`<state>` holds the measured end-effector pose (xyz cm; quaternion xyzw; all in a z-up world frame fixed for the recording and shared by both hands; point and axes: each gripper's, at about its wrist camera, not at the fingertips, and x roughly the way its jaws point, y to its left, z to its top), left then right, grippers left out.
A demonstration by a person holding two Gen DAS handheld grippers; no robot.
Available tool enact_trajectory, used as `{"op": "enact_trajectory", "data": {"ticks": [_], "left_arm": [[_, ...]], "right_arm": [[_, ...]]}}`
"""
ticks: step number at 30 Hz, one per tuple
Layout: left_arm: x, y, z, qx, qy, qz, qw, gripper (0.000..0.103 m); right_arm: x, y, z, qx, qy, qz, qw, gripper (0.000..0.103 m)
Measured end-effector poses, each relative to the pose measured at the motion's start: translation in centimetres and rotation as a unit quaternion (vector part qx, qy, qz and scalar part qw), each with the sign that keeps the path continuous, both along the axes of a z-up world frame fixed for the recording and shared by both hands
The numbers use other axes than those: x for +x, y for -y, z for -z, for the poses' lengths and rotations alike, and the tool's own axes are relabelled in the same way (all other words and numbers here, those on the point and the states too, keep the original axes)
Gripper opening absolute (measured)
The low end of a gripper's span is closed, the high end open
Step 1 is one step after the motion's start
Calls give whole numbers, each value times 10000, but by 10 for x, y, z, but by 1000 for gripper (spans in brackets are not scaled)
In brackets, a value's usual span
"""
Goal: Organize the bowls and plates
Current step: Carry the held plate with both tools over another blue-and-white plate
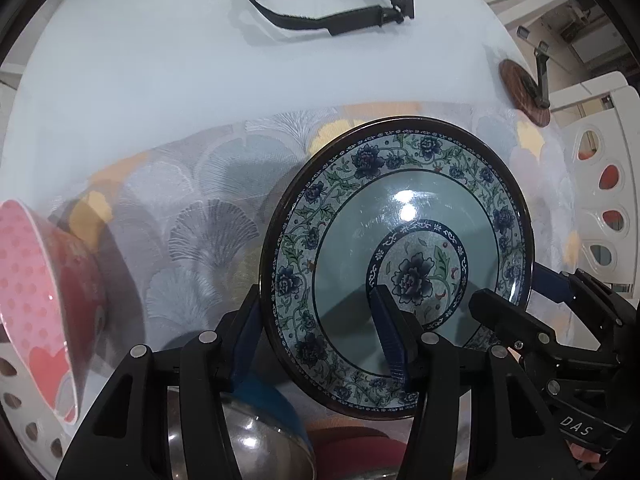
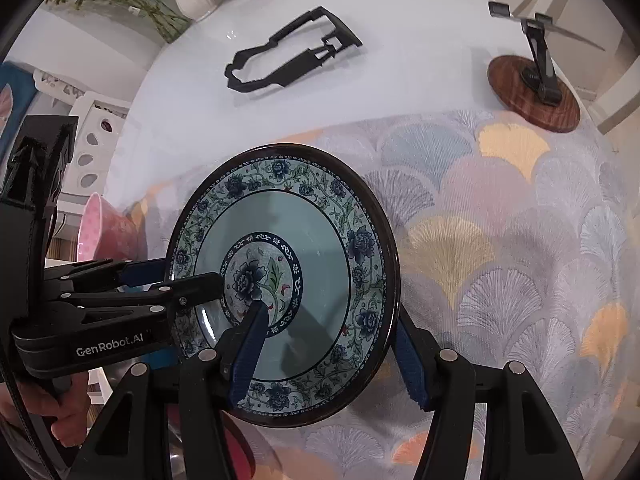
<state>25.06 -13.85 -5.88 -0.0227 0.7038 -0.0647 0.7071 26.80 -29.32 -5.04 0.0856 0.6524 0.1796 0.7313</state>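
Both claws are on the floral plate (image 1: 400, 264) above the patterned cloth (image 2: 500, 260): left gripper (image 1: 320, 344) clamps its left rim, pink bowl (image 1: 36, 300) farther left, right gripper (image 2: 332, 360) grips the right rim.

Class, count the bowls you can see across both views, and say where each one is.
3: a pink dotted bowl at the left, a steel bowl and a blue bowl beneath the floral plate. More may be hidden.
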Motion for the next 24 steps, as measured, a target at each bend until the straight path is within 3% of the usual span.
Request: {"op": "enact_trajectory", "data": {"ticks": [24], "left_arm": [[-48,-43,-93,-268,780,-233,9963,51]], "right_arm": [[-36,-31,-85,-54,722,-144,9973,60]]}}
